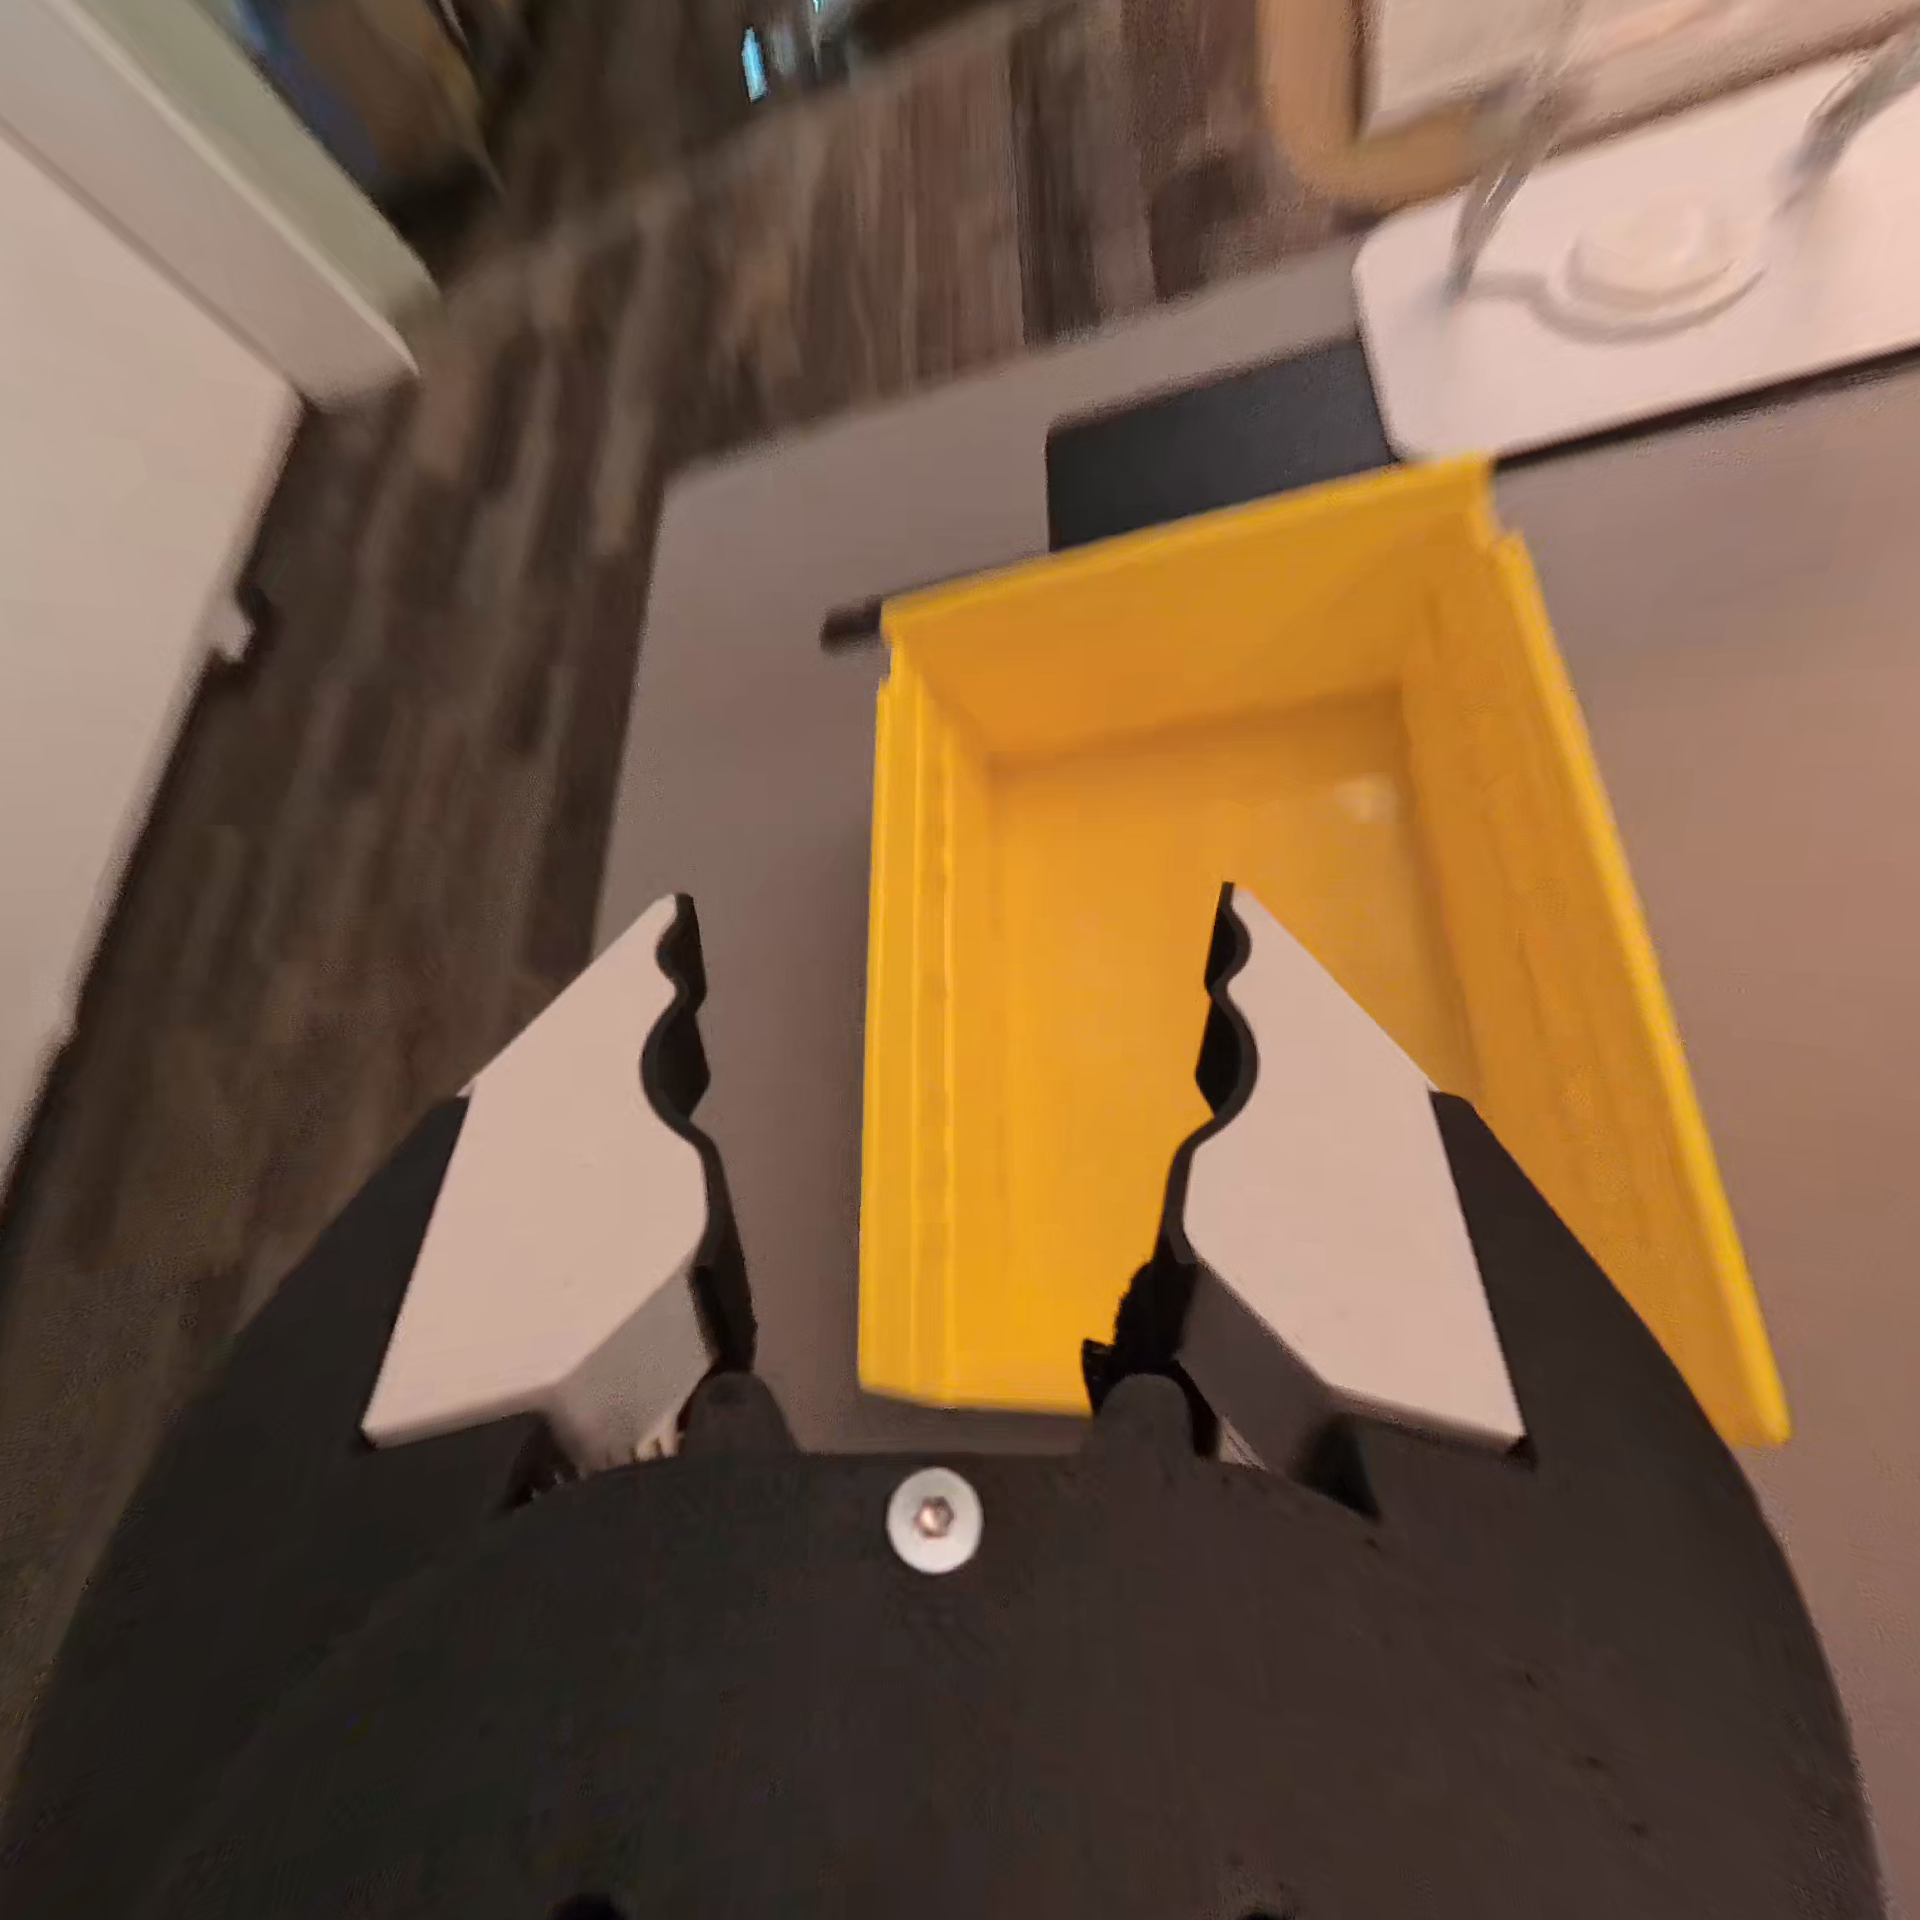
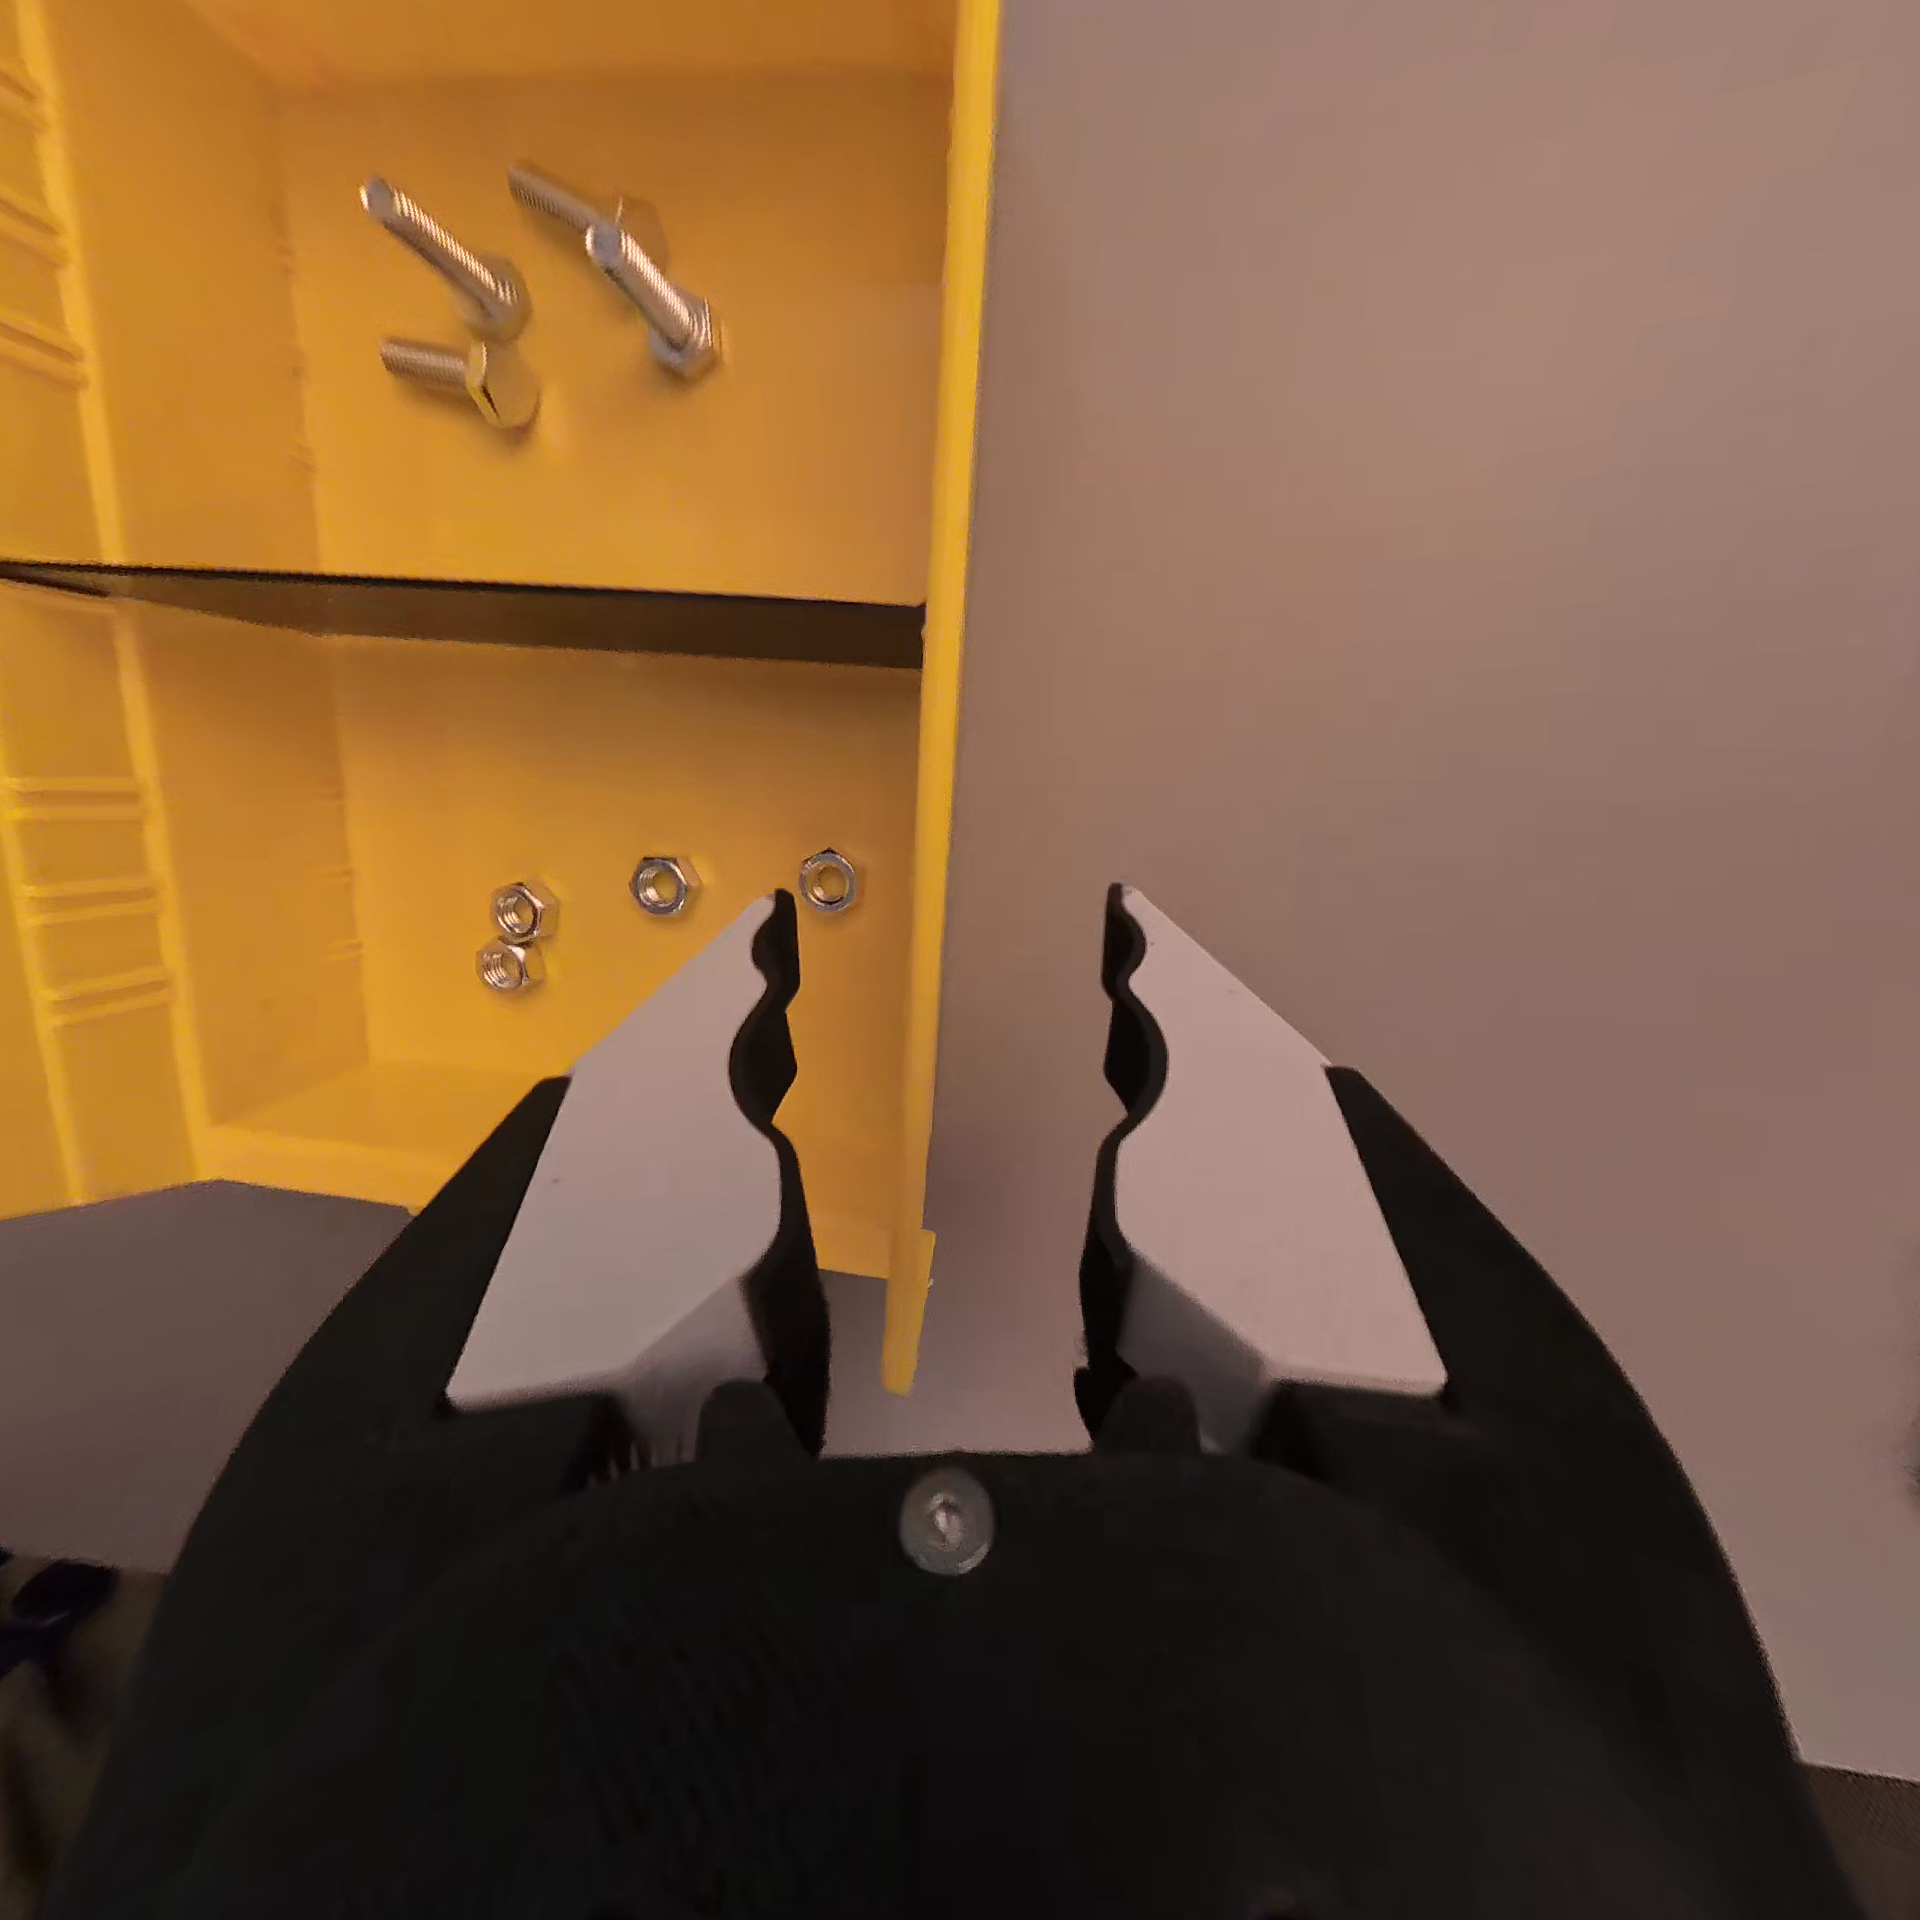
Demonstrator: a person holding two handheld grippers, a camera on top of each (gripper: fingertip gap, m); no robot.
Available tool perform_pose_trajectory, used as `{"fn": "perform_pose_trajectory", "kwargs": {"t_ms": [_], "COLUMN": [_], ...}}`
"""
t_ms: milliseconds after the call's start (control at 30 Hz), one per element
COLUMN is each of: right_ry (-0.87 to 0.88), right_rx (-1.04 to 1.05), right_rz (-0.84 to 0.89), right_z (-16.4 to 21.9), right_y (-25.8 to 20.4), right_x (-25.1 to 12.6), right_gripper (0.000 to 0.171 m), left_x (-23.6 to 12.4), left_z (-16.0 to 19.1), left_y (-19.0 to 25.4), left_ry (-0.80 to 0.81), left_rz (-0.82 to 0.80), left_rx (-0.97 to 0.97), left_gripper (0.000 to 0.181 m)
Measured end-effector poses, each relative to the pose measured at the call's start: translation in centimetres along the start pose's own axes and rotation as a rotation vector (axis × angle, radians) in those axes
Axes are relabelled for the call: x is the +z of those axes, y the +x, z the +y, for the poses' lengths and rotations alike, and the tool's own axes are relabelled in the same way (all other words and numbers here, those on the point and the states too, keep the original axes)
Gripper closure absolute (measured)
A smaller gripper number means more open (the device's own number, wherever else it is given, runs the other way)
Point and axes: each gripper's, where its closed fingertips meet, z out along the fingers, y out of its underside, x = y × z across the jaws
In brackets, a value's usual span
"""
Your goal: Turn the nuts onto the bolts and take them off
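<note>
A yellow box (image 2: 961,416) stands on a grey table (image 2: 1455,623). A black divider (image 2: 520,618) splits it into two compartments. Several silver bolts (image 2: 447,249) lie in the far one and several hex nuts (image 2: 665,883) in the near one. My right gripper (image 2: 948,896) is open and empty above the box's right wall, with its left fingertip close to one nut (image 2: 828,878). The left wrist view is blurred. There my left gripper (image 1: 956,899) is open and empty over the near end of the yellow box (image 1: 914,1039), whose visible compartment looks bare.
In the left wrist view a black flat object (image 1: 1195,468) lies behind the box and a white surface (image 1: 1662,343) sits at the far right. Dark wood flooring (image 1: 364,831) lies beyond the table's left edge. Bare table stretches right of the box. Tip to tip, the grippers are about 70 cm apart. The nut (image 2: 828,878) sits 8 cm or so from the ends of my right fingers.
</note>
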Motion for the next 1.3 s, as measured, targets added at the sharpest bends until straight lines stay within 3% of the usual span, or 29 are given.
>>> {"fn": "perform_pose_trajectory", "kwargs": {"t_ms": [67, 133, 200, 300, 400, 533, 600, 667, 800, 1033, 1133, 1200, 1300], "right_ry": [-0.057, -0.104, -0.138, -0.194, -0.241, -0.275, -0.292, -0.315, -0.358, -0.466, -0.338, -0.131, 0.359], "right_rx": [-0.009, -0.016, -0.018, -0.018, -0.051, -0.108, -0.126, -0.133, -0.178, -0.27, -0.212, -0.163, -0.286], "right_rz": [-0.017, -0.018, -0.022, -0.075, -0.051, -0.024, -0.032, -0.028, -0.061, -0.107, 0.08, 0.194, 0.117], "right_z": [0.6, 1.1, 1.3, 1.9, 2.5, 2.7, 2.9, 2.9, 2.9, 3.4, 1.3, -1.5, -7.9], "right_y": [-0.2, -0.2, -0.2, -0.9, -0.6, -0.8, -1.6, -2.3, -5.0, -10.5, -9.4, -10.1, -18.8], "right_x": [1.0, 1.8, 2.5, 3.5, 4.1, 4.2, 4.3, 4.4, 4.8, 4.8, 2.4, -1.2, -6.8], "right_gripper": [0.118, 0.125, 0.132, 0.155, 0.165, 0.168, 0.167, 0.167, 0.166, 0.155, 0.148, 0.144, 0.123], "left_x": [1.3, 2.5, 3.7, 5.6, 7.2, 8.7, 8.8, 8.8, 8.8, 7.6, 6.4, 5.5, 3.7], "left_z": [3.4, 5.4, 7.1, 10.0, 12.8, 15.1, 15.4, 15.6, 15.5, 13.8, 12.1, 10.0, 6.0], "left_y": [-2.1, -4.1, -5.5, -5.6, -4.3, -2.0, -0.4, 0.6, 1.5, 7.6, 9.8, 9.5, 7.7], "left_ry": [-0.131, -0.163, -0.188, -0.27, -0.373, -0.476, -0.504, -0.542, -0.58, -0.651, -0.608, -0.517, -0.325], "left_rz": [0.037, 0.057, 0.087, 0.174, 0.282, 0.417, 0.512, 0.546, 0.491, 0.57, 0.629, 0.602, 0.5], "left_rx": [-0.094, -0.165, -0.232, -0.286, -0.302, -0.308, -0.313, -0.289, -0.146, 0.003, 0.033, 0.03, 0.03], "left_gripper": [0.086, 0.095, 0.093, 0.093, 0.102, 0.134, 0.164, 0.177, 0.179, 0.169, 0.161, 0.153, 0.146]}}
